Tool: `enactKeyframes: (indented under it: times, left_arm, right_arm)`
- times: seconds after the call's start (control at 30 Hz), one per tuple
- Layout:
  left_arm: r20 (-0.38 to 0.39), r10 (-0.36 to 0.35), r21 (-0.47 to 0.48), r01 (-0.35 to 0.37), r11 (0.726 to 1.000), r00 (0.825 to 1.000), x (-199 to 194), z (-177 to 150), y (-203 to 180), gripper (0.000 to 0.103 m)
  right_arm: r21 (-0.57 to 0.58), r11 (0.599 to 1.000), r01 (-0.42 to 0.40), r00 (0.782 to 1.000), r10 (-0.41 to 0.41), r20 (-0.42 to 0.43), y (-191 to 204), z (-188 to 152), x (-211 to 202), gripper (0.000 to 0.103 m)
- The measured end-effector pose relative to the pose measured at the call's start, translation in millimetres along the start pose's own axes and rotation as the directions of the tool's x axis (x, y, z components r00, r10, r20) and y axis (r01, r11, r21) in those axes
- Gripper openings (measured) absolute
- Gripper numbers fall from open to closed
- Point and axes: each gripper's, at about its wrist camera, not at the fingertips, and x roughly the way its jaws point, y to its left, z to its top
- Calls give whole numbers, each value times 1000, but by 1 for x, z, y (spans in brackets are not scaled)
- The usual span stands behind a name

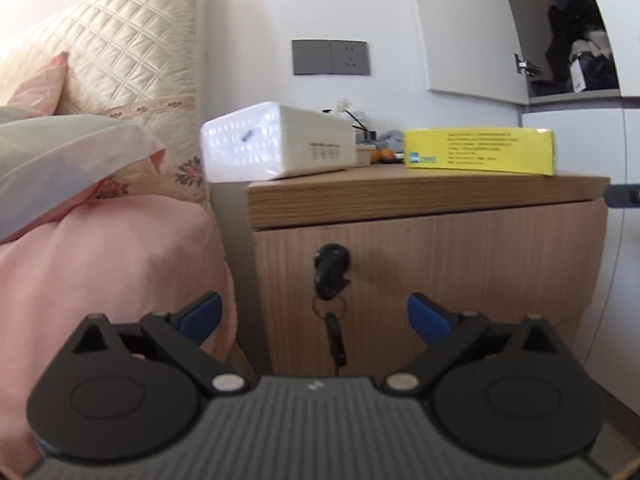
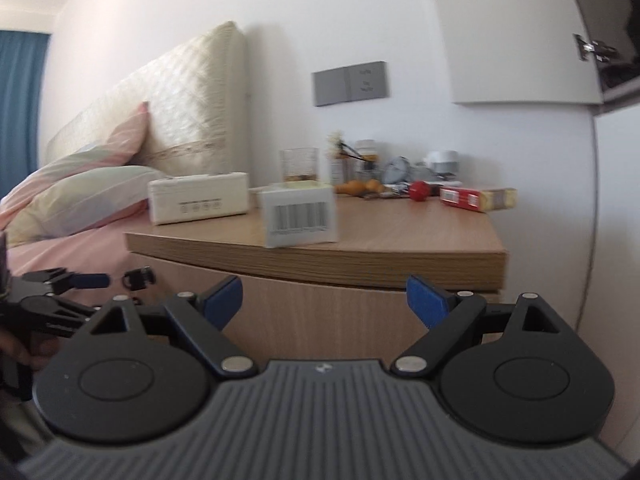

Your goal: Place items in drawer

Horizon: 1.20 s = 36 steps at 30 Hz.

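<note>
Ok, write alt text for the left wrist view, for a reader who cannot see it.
An open gripper faces a closed wooden drawer, its blue jaws either side of a black lock with a hanging key. On the nightstand above sit a white box and a yellow box; a bed with pink bedding lies left.

Even, bright daylight in both views — no hard glare, shadows soft. White wall (image 1: pixel 256 8) slightly washed out. Strong fisheye bending at edges, dark vignette in corners. Left wrist view: white box (image 1: pixel 276 142) and yellow box (image 1: pixel 480 152) mildly blurred. Right wrist view softer overall — barcode box (image 2: pixel 300 216) smeared, far clutter out of focus.
</note>
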Motion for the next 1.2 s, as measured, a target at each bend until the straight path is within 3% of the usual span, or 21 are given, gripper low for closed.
enactKeyframes:
  times: [0.2, 0.37, 0.7, 1.0, 1.2]
  left_arm:
    - [-3, 21, -16, -21, 1000, 1000, 0, 2, 5, 101]
    - [-3, 38, -24, -38, 999, 999, 2, 3, 8, 101]
    - [-28, 37, -15, -38, 999, 999, 15, 3, 10, 102]
    - [-44, 26, -1, -26, 1000, 999, 30, 3, 11, 102]
    - [-37, -21, 14, 22, 1000, 999, 42, 5, 11, 103]
  right_arm:
    - [27, 994, 107, 994, -106, -8, -19, -2, -5, 91]
    - [44, 988, 149, 989, -149, -20, -31, -6, -10, 91]
    - [53, 985, 166, 984, -162, -79, -46, -21, 1, 91]
    - [35, 989, 143, 989, -141, -50, -45, -24, 12, 91]
    - [28, 990, 142, 989, -141, -34, -43, -23, 24, 91]
